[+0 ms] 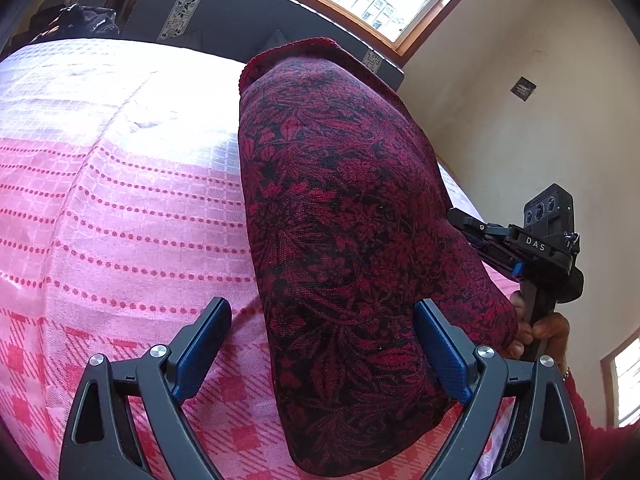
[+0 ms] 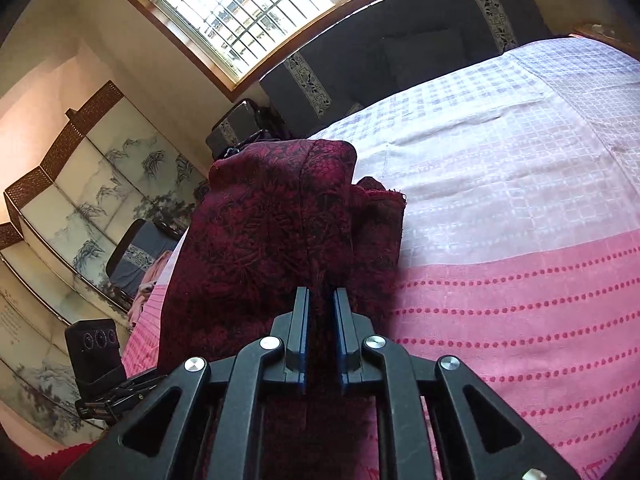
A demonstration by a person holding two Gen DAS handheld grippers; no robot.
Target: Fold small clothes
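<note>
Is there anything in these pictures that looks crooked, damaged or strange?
Nothing looks damaged or spilled. The dark red floral garment is only partly folded: in the right wrist view one fold sticks out unevenly at its side. The right gripper pinches it, while the left gripper stands open around it.

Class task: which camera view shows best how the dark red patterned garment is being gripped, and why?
The right wrist view: the right tongs are shut on a fold of the red garment. The left wrist view shows more cloth, but the left tongs stand open around it, and the right tongs' tips are hidden.
</note>
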